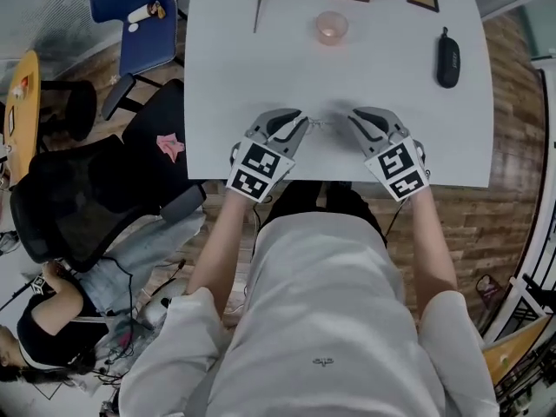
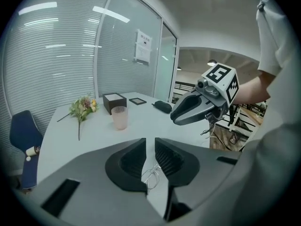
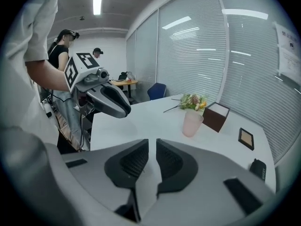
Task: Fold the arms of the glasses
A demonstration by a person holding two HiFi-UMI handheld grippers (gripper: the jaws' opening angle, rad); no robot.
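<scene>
Faintly glasses (image 1: 317, 124) in head view, clearer between left gripper (image 2: 150, 145) fingers (image 2: 127, 161)

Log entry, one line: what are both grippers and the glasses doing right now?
left gripper: shut on glasses | right gripper: jaws slightly apart, nothing seen between | glasses: between both gripper tips

No lettering can be read. A paper notice (image 2: 143, 46) hangs on the glass wall beyond the table (image 2: 94, 128), its print too small to make out. The person's shirt (image 1: 330, 302), below the table's near edge, bears a tiny illegible mark.
</scene>
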